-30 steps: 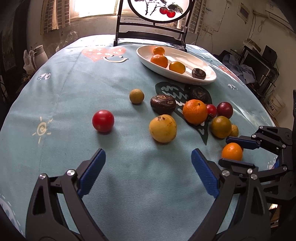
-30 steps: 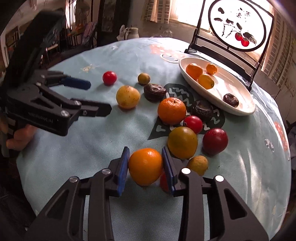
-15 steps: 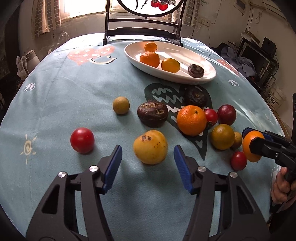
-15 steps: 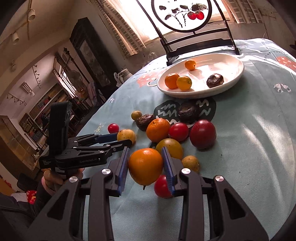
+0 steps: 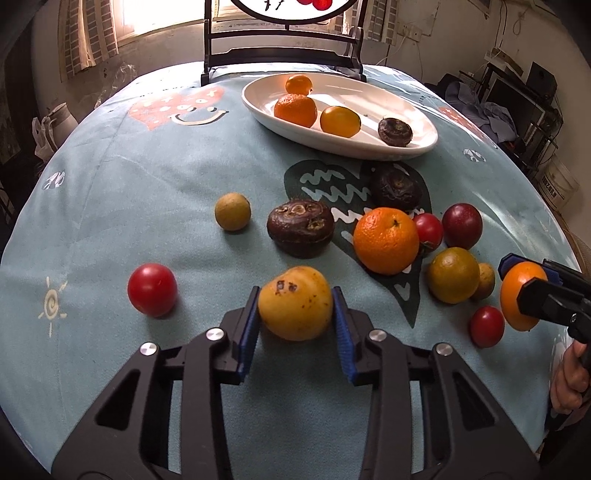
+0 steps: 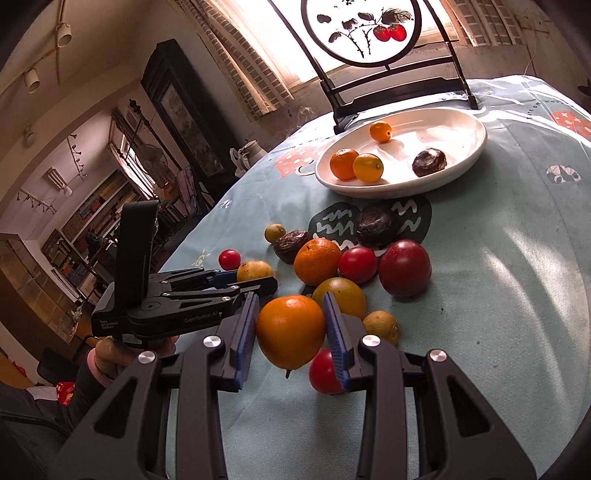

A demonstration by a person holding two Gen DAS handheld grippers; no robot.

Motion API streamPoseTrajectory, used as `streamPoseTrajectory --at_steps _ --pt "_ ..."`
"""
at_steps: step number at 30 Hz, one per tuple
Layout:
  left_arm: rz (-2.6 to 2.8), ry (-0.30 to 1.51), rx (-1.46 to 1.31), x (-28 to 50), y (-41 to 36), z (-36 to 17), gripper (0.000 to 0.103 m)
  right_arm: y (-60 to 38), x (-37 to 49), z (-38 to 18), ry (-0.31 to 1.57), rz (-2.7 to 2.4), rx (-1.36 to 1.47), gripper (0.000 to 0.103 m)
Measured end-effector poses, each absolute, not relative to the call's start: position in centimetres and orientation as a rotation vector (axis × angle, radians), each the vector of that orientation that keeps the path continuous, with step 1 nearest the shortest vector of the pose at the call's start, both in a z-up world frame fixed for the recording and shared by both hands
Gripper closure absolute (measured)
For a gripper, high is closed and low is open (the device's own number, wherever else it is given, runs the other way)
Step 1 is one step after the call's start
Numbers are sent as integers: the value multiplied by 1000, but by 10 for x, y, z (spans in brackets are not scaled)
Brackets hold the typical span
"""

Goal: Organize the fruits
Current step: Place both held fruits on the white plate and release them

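My left gripper [image 5: 295, 314] is shut on a spotted yellow fruit [image 5: 294, 303] that rests on the blue tablecloth. My right gripper [image 6: 291, 328] is shut on an orange fruit [image 6: 290, 330] and holds it above the cloth; it also shows at the right edge of the left wrist view [image 5: 521, 301]. A white oval plate [image 5: 413, 107] at the back holds several fruits. Loose fruits lie between: a big orange [image 5: 386, 240], a brown wrinkled fruit [image 5: 301, 227], a red tomato [image 5: 152, 290], a green-orange fruit [image 5: 453, 275].
A black chair with a round painted panel [image 6: 362, 33] stands behind the plate. A small tan fruit [image 5: 232, 211], a dark plum [image 5: 462, 226], small red tomatoes [image 5: 487, 326] and a dark fruit [image 5: 396, 188] lie on the cloth. The table edge [image 5: 554, 229] curves at right.
My left gripper has moved forward and closed on the yellow fruit. My right gripper has lifted the orange fruit off the cloth and tilted up toward the plate.
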State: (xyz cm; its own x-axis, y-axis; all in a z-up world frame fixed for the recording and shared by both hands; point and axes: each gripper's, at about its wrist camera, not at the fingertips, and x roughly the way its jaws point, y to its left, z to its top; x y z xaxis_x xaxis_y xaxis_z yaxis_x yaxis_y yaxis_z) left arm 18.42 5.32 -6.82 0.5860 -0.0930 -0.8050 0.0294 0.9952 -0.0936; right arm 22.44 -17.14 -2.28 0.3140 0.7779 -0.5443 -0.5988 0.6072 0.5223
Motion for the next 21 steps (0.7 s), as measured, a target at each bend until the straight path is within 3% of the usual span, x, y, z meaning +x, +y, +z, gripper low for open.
streamPoseTrajectory --at_steps 10,16,21 --pt "-142 863 -108 194 52 -27 66 -163 247 4 812 907 162 67" --pt "-141 775 -40 256 29 10 66 -161 323 28 657 681 132 67" --pt "-97 789 8 324 14 11 66 -159 386 8 701 577 160 67"
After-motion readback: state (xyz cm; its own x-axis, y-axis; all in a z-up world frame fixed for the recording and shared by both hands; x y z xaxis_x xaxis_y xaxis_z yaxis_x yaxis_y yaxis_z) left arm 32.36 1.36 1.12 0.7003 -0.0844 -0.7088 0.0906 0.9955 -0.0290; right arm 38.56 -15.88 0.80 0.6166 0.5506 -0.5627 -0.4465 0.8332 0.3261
